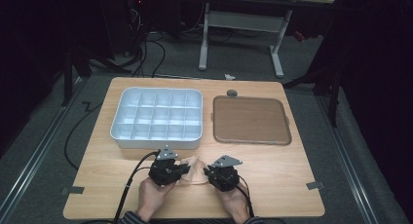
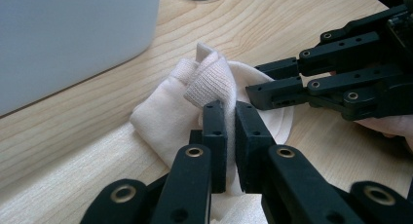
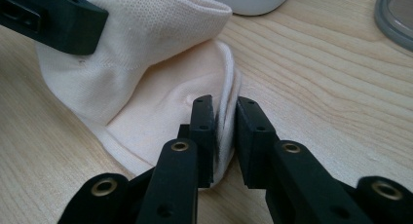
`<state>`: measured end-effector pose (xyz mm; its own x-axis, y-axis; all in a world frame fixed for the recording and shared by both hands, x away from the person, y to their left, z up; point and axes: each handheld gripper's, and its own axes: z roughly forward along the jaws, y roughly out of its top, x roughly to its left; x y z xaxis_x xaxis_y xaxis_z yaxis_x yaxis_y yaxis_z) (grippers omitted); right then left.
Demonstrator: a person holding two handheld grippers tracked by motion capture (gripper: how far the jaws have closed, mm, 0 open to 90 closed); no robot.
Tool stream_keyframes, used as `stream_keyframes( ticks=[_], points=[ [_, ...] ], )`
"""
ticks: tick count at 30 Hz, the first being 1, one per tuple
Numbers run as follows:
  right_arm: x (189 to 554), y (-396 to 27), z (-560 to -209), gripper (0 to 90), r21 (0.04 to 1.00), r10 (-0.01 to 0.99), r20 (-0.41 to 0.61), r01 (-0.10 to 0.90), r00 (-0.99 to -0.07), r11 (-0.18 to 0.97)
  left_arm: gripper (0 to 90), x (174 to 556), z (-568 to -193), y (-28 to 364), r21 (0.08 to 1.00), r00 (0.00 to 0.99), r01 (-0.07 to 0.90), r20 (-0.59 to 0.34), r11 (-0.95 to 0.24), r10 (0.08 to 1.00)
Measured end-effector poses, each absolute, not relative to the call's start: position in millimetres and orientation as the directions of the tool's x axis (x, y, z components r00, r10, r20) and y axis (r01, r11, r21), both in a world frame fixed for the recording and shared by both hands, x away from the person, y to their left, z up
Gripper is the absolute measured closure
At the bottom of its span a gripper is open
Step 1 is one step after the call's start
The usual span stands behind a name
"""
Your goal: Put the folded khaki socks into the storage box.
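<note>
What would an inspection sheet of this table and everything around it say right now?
Surface: wooden table, light grain.
Job's things: cream sock lying bunched near the front edge.
Clutter: white divided tray and brown lid behind; small grey disc.
Grippers: left gripper shut on the sock's fabric; right gripper shut on its edge.
Cables: black cable trails from the left gripper; more on the floor.
Surroundings: grey carpet, white desk frame, dark room.

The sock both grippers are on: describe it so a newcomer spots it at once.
On the wooden table, look at the near edge, in front of the white divided box. The cream sock lies crumpled there, pinched between both grippers, the only soft thing.
</note>
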<state>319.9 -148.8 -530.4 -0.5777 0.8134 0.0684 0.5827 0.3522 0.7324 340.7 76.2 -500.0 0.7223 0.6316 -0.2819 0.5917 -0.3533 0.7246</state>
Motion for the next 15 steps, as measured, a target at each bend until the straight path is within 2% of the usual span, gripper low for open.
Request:
stream_keyframes(
  ticks=[15],
  points=[
    [320,-149,-531,78.7,0.735,0.813,0.069,0.581,-0.578,0.351,83.7,344,-510,62,0.702,0.736,0.596,-0.285,-0.389,0.614]
  ],
)
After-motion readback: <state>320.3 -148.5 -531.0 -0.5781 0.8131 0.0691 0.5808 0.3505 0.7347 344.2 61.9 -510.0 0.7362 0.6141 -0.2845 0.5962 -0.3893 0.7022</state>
